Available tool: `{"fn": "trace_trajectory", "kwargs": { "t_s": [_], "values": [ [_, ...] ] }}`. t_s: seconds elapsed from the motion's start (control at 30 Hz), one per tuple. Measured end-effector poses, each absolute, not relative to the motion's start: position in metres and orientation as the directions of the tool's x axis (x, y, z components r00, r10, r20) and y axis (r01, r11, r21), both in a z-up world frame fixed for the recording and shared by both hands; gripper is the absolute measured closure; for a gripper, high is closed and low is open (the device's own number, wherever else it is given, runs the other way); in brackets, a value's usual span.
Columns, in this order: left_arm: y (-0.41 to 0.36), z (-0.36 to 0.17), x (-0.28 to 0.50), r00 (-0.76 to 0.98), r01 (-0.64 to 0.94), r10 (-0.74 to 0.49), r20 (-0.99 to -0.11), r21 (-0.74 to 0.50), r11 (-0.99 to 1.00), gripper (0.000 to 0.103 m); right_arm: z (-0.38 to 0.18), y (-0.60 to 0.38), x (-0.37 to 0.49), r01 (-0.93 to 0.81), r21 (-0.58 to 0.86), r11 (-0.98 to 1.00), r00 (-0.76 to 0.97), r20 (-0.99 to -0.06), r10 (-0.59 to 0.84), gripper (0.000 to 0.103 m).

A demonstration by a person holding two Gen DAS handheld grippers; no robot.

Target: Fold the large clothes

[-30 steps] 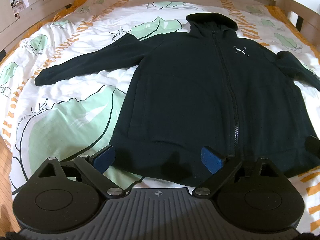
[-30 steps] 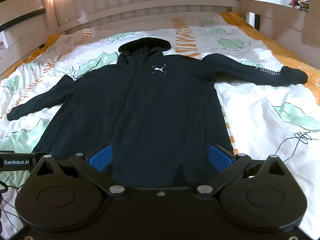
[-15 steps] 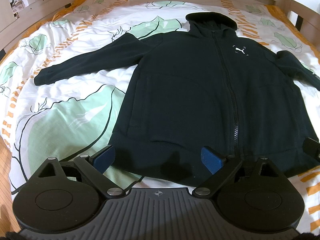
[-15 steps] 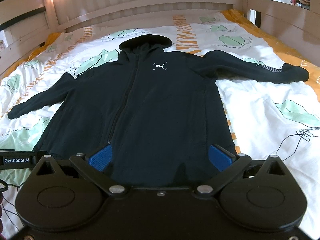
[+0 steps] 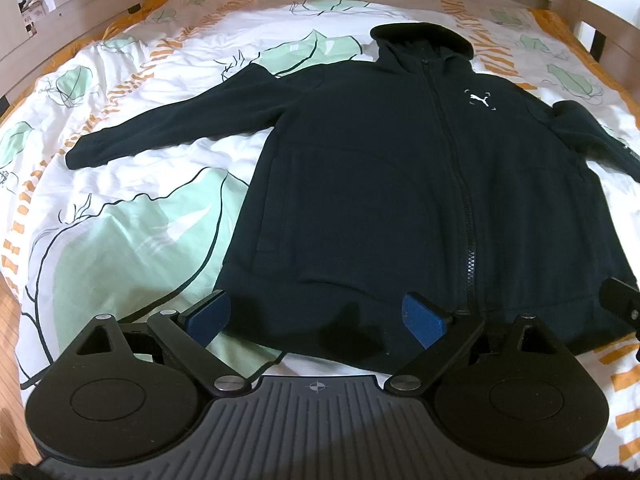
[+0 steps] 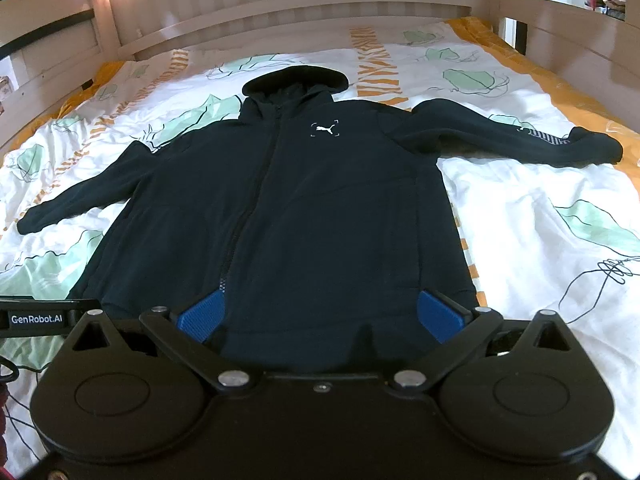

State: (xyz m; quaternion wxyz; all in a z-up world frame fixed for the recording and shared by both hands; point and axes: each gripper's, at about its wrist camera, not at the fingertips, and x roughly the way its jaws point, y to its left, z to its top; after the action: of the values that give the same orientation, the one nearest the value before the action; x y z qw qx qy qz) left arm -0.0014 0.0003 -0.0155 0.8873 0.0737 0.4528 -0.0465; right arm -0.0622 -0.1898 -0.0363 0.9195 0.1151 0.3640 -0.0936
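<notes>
Black hoodie (image 6: 280, 208) flat on leaf-print duvet (image 5: 132, 240); wooden bed rails (image 6: 560, 44) around; both grippers spread, empty.

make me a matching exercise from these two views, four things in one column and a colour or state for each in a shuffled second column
Column one:
1. hoodie
2. hood
3. chest logo
4. left hand-held gripper

Column two:
A. white print
B. open, above the hem, holding nothing
C. lies flat at the far end, toward the headboard
D. dark, zipped, spread face up with both sleeves out on the bedspread

Right pairs: 1-D, 2-C, 3-A, 4-B
</notes>
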Motion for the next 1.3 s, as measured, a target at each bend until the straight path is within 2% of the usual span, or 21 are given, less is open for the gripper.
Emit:
{"fn": "trace_trajectory", "kwargs": {
  "t_s": [1.3],
  "values": [
    [0.0011, -0.0197, 0.0017, 0.560, 0.154, -0.020, -0.828, 0.081, 0.985, 0.010, -0.0422, -0.1884, -0.0556, 0.244, 0.151, 0.958, 0.696, -0.715, -0.065, 0.001]
  ]
}}
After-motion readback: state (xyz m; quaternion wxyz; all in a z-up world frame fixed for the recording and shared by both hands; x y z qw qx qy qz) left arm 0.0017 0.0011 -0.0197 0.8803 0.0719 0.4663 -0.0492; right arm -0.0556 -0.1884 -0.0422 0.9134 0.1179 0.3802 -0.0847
